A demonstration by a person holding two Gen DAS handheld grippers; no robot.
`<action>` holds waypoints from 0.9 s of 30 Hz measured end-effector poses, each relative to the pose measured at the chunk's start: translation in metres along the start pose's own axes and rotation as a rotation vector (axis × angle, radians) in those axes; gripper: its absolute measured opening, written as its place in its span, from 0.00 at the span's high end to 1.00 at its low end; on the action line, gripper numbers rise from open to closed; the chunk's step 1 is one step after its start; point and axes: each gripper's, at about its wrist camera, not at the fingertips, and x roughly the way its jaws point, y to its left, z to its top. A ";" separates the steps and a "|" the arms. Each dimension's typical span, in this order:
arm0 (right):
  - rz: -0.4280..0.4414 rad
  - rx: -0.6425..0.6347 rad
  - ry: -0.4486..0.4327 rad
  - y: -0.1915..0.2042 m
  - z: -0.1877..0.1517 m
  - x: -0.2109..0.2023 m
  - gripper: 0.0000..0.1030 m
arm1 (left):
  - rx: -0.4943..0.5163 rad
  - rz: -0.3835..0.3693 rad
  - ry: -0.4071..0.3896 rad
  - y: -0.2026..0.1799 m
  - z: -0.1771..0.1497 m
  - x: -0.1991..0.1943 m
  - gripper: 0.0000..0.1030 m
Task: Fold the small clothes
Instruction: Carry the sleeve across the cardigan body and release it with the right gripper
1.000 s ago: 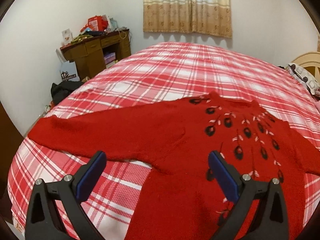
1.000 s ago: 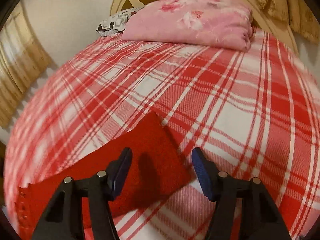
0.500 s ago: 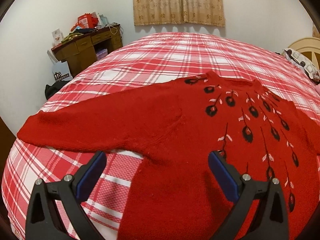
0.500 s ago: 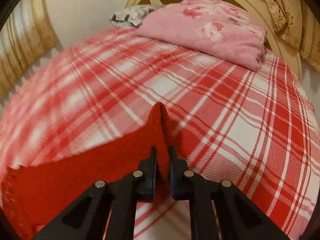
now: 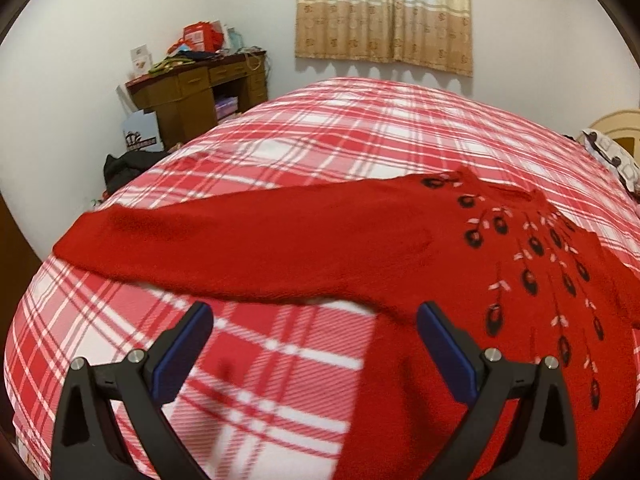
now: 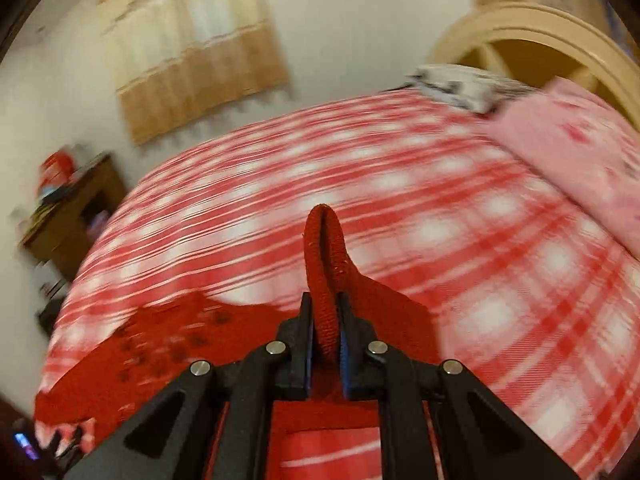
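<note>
Two sleeves matter here, and each of my tongs faces one. My right tongs [image 6: 325, 330] are clenched on the cuff of the red sweater [image 5: 400, 248], which pokes out past the tips toward 12 o'clock, lifted off the plaid bed [image 5: 340, 128]. The rest of that sleeve trails back toward 7 o'clock, where the body lies flat. My left tongs [image 5: 314, 350] hang released, gripping nothing, above bare bedspread. The other sleeve lies just ahead, its long axis running from 9 o'clock across to 2 o'clock, where it joins the patterned chest. I judge the next fold carries the held cuff over the body; the left sleeve is nearest my left tongs.
</note>
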 end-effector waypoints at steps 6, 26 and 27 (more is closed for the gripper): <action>0.183 -0.082 0.070 0.114 -0.021 0.037 0.91 | -0.074 0.006 0.002 0.023 -0.011 0.011 0.00; 0.449 -0.207 0.388 0.321 -0.152 0.163 0.91 | -0.144 -0.067 0.032 0.033 -0.027 0.031 0.00; 0.459 -0.212 0.397 0.323 -0.156 0.166 0.89 | -0.143 -0.067 0.029 0.034 -0.029 0.029 0.00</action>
